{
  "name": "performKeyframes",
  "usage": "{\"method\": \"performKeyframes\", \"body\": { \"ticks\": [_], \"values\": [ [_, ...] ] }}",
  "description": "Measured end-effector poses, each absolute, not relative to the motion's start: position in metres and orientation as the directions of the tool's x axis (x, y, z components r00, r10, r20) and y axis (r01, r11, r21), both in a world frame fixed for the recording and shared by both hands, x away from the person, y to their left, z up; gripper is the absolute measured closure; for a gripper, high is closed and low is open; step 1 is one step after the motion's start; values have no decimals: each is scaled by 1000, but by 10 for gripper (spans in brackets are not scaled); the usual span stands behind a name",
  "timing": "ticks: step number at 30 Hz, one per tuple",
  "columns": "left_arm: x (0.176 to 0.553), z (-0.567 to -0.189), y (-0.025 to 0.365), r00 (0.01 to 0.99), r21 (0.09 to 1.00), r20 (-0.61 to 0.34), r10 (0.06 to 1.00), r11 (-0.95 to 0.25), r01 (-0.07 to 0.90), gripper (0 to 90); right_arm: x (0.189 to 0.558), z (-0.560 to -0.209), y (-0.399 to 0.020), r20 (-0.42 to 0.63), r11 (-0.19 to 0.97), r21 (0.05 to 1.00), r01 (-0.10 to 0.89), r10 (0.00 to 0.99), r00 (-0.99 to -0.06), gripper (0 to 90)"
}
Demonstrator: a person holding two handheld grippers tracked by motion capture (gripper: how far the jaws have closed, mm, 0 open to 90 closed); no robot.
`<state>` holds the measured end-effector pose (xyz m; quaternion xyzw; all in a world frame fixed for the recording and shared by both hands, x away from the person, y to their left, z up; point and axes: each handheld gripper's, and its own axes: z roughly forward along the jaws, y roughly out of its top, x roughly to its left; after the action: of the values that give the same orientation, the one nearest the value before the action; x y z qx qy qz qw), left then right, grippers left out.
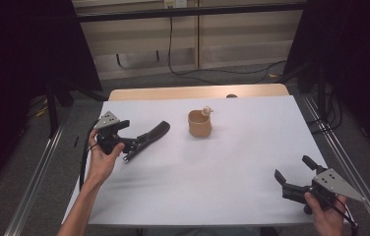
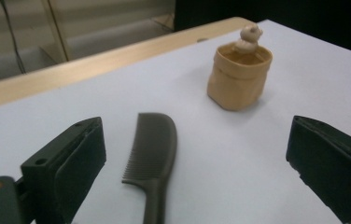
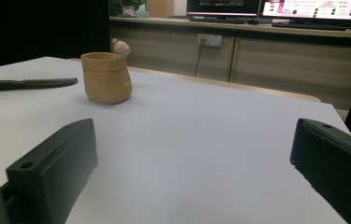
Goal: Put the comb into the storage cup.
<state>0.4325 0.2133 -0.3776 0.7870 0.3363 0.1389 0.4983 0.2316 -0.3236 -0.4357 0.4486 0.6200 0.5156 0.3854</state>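
The left gripper (image 1: 135, 147) is lying low over the left part of the white table sheet (image 1: 232, 167), and we are seeing its jaws standing wide apart with nothing clamped between them. In the left gripper view the two black jaws are rising from the bottom corners, and the dark comb (image 2: 152, 154) is lying flat on the sheet between them, nearer the jaw at the left of that view, touching neither. The comb's handle is pointing back toward the gripper body, and its teeth are facing the left of that view. In the high view the comb (image 1: 154, 132) is stretching up and to the right from the gripper's tips. The person's left hand (image 1: 103, 160) is wrapping the gripper body from below.

Farther out, near the middle of the sheet, we are observing a tan pouch-shaped cup (image 1: 200, 123) standing upright, well apart from the comb, with a small pale figure (image 1: 206, 111) perched at its far rim.

The right gripper (image 1: 293, 173) is resting near the front right corner of the sheet, held by the right hand (image 1: 326, 211), its jaws also spread wide and empty. In the right gripper view the cup (image 3: 105, 77) is standing far ahead, with the comb (image 3: 24, 84) lying beyond it at the left.
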Motion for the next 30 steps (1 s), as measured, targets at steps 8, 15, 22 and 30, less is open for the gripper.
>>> {"method": "performKeyframes", "body": {
  "ticks": [8, 15, 22, 30],
  "values": [
    [445, -373, 206, 785, 794, -65, 616, -444, 414, 56, 232, -435, -323, -20, 70, 986, 152, 951, -309, 0],
    [457, -377, 201, 789, 716, -80, 609, -516, 471, 60, 233, -436, -323, -21, 71, 986, 150, 949, -313, 0],
    [463, -383, 197, 792, 668, -67, 607, -562, 488, 63, 233, -436, -323, -26, 77, 985, 153, 949, -314, 0],
    [474, -395, 192, 798, 552, -45, 601, -651, 521, 84, 233, -436, -323, -27, 77, 986, 150, 950, -313, 0]
  ]
}}
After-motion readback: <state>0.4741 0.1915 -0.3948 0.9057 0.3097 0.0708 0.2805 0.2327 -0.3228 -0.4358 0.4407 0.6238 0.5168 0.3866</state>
